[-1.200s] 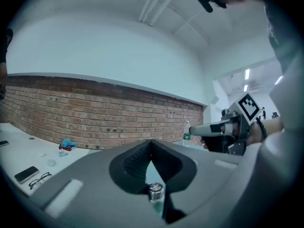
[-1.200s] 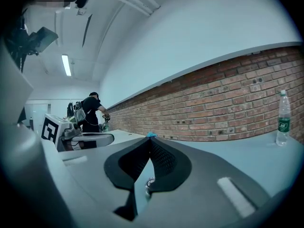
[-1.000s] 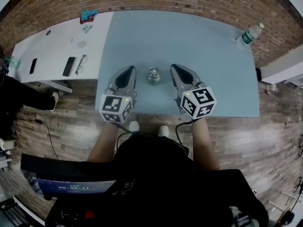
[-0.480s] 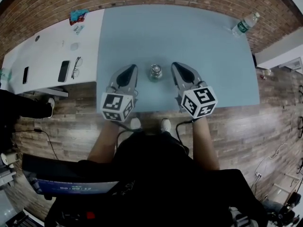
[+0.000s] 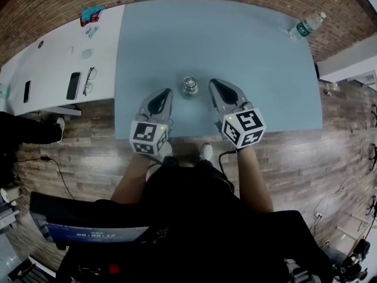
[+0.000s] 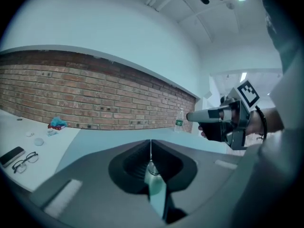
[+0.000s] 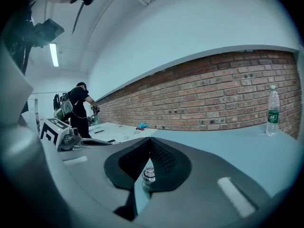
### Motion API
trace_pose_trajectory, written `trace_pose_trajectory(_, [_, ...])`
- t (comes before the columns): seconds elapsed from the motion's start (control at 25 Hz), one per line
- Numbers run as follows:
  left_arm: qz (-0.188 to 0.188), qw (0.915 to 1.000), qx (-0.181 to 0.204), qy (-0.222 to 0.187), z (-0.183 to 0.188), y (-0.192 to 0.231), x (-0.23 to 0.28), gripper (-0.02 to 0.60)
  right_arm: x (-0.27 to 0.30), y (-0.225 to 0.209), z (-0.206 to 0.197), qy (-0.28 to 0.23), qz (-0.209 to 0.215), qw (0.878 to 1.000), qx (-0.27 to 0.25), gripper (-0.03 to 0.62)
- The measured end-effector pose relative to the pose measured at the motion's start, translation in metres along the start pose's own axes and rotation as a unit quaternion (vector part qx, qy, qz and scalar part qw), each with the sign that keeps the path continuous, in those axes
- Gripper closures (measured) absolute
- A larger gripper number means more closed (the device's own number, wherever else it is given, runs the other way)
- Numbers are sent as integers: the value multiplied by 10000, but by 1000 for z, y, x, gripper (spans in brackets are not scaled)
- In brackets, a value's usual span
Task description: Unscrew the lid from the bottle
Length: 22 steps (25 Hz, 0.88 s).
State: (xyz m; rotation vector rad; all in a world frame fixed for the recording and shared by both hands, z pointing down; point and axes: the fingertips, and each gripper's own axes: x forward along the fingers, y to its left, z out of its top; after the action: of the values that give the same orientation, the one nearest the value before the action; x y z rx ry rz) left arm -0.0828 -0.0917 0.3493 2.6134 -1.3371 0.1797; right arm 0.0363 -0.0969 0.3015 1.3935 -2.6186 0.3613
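Bottle (image 5: 189,86) upright on table (image 5: 253,52) between closed left tool (image 5: 166,92), right tool (image 5: 212,82)

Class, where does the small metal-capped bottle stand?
Head view: the bottle stands on the blue table near its front edge, between the left tool and right tool.

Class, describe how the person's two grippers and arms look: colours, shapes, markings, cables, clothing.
The left gripper and right gripper are grey, their tapered jaws lined with black ribbed pads. Each carries a white cube with black square markers and a small green light. A black cable trails from the right one. The forearms are unsleeved; the top is dark.
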Motion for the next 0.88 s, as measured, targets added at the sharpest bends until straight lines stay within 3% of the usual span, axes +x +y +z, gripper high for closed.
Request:
trace_pose_trajectory(0.08, [60, 10000, -29, 61, -6, -1, 3, 523, 2, -3, -5, 19, 79, 10000, 3, 591])
trace_pose_trajectory(0.32, [128, 9995, 95, 289, -31, -2, 17, 462, 18, -3, -27, 67, 459, 9989, -111, 582])
trace_pose_trajectory(0.4, [99, 9990, 168, 411, -44, -4, 24, 396, 26, -2, -35, 109, 585, 9979, -238, 520])
trace_pose_trajectory(0.56, [176, 9980, 280, 533, -68, -9, 36, 301, 37, 0, -51, 148, 790, 9959, -415, 462])
trace_pose_trajectory(0.88, [275, 9975, 491, 432, -93, -12, 65, 219, 59, 7, -78, 163, 1077, 9918, -665, 345])
